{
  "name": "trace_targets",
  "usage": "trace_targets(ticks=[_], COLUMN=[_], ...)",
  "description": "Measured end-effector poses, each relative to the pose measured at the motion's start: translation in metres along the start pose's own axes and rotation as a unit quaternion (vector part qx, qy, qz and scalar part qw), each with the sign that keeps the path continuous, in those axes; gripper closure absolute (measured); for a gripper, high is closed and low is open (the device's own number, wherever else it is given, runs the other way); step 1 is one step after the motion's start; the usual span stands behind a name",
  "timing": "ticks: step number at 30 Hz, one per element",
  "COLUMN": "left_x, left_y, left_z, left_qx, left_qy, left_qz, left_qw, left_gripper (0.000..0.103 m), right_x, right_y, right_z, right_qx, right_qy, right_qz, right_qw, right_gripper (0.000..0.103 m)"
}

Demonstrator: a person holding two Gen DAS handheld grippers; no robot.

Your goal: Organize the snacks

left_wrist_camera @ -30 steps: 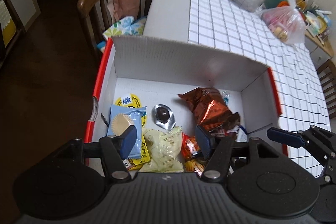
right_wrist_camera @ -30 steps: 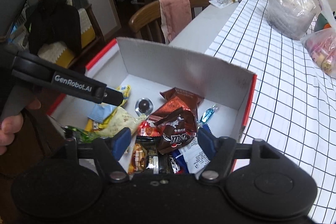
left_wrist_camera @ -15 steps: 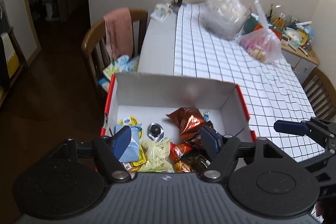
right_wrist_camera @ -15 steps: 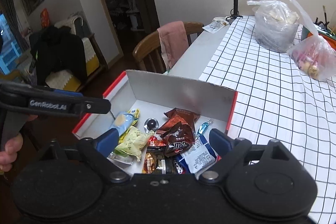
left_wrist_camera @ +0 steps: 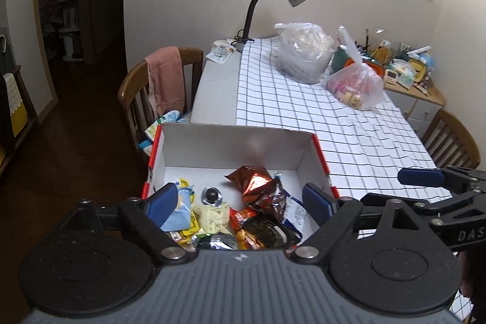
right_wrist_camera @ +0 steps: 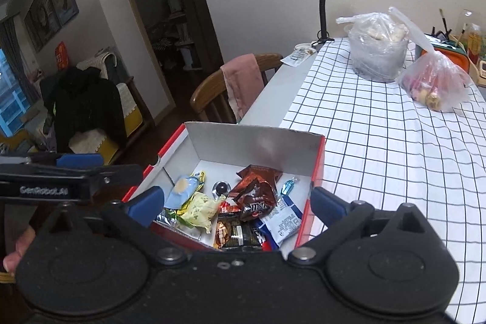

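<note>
Left gripper [left_wrist_camera: 240,201] and right gripper [right_wrist_camera: 237,202] are both hovering above the box [right_wrist_camera: 258,138], jaws spreading wider, nothing between them. Snacks [right_wrist_camera: 243,208] are lying inside the box at the table [right_wrist_camera: 379,141] edge.

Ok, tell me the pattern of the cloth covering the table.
The tablecloth is white with a thin black grid of squares; the right wrist view shows it best.

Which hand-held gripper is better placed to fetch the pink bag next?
Right, probably: the right hand-held gripper is on the side of the pink bag, its jaws opening and empty.
</note>
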State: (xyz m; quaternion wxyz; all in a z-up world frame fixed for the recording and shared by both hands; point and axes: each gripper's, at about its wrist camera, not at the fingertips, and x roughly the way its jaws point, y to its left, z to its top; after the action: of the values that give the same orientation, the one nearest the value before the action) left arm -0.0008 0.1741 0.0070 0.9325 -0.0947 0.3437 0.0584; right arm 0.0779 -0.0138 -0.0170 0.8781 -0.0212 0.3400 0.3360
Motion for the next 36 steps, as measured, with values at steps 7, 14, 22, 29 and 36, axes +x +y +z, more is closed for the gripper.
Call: trace_targets(ticks=[7, 14, 22, 29, 36], left_x=[-0.01, -0.015, -0.02, -0.018, -0.015], left_y=[-0.004, -0.011, -0.012, -0.015, -0.018], left_z=[-0.01, -0.018, -0.02, -0.02, -0.021], left_qx=[-0.01, 0.003, 0.003, 0.002, 0.004], left_qy=[-0.011, -0.019, -0.024, -0.02, -0.016], left_qz=[-0.006, 0.017, 0.02, 0.026, 0.027], left_qw=[0.9999, 0.9997, 0.9995, 0.9995, 0.9995], left_gripper=[0.001, 0.001, 0.001, 0.001, 0.001], right_x=[-0.01, -0.012, -0.015, -0.016, -0.015], right_y=[-0.004, -0.003, -0.003, -0.005, -0.008], right_z=[-0.01, -0.014, -0.016, -0.018, -0.018], right_qx=[0.017, 0.022, 0.019, 0.023, 0.029], right_qy=[-0.012, -0.016, -0.024, -0.023, -0.022], right_qz=[-0.003, -0.005, -0.008, -0.007, -0.008], right_qw=[1.0, 1.0, 0.999, 0.999, 0.999], right_gripper=[0.0, 0.0, 0.0, 0.0, 0.0])
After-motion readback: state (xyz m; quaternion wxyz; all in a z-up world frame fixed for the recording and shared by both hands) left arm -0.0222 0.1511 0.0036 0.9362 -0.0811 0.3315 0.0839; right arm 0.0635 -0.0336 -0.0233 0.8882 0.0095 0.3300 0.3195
